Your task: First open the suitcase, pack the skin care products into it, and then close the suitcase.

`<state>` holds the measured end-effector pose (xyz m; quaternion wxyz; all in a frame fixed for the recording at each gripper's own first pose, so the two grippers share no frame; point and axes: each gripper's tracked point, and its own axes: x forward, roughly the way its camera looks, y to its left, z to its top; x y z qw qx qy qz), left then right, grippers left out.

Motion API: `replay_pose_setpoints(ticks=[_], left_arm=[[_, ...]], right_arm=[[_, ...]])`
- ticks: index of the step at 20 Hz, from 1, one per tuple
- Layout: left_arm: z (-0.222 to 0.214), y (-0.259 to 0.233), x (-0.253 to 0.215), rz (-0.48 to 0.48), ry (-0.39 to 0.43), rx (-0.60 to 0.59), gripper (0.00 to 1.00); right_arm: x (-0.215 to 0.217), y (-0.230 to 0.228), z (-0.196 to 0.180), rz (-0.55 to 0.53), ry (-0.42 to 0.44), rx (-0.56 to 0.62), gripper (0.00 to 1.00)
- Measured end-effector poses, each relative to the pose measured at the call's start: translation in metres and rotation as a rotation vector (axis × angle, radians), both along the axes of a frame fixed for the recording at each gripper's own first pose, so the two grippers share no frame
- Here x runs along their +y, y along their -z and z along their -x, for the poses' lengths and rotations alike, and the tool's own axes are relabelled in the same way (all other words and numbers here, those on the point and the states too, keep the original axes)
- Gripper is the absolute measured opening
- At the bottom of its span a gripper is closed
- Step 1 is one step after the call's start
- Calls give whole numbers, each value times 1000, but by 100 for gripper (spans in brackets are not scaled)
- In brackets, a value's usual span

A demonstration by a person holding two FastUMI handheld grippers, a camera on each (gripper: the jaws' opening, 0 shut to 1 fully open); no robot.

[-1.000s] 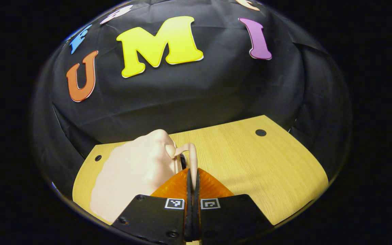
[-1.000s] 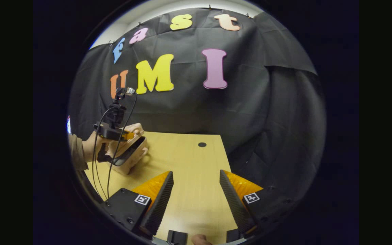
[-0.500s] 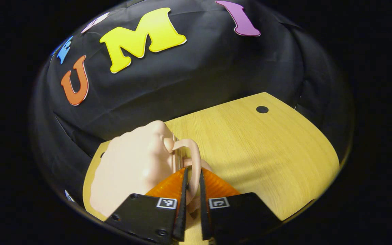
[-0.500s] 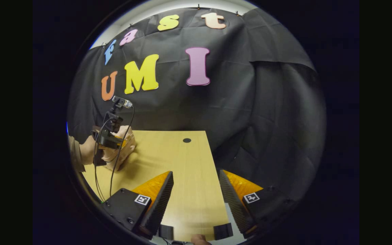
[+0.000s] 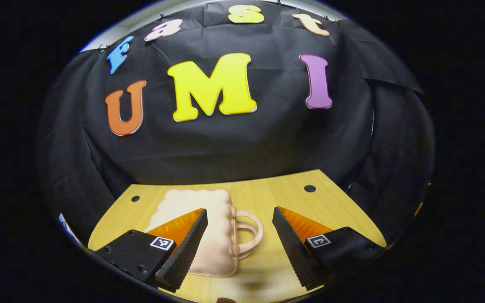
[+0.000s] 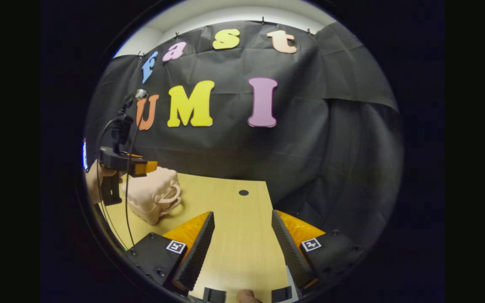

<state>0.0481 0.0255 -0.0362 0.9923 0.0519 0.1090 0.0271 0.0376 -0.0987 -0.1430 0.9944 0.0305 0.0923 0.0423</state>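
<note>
A light yellow wood-grain table top [image 5: 335,206] [image 6: 234,235] occupies the lower field of both views, its surface lit evenly with soft shadows. Small round black holes [image 5: 309,188] [image 6: 243,192] pierce the table top near its far edge; a second hole [image 5: 135,198] lies toward the far left corner in the left gripper view. A creased black cloth wall [image 5: 234,143] [image 6: 310,147] hangs directly behind the table. Above the cloth, a strip of pale white room wall [image 6: 234,14] shows in the right gripper view.
</note>
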Motion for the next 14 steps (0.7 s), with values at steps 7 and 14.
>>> replay_pose_setpoints(ticks=[7,14], left_arm=[[99,-68,71,58,-44,-173,98],[146,-49,109,118,-97,-172,99]], right_arm=[[63,-81,19,-40,45,-94,79],[139,-123,38,-31,-5,-170,81]])
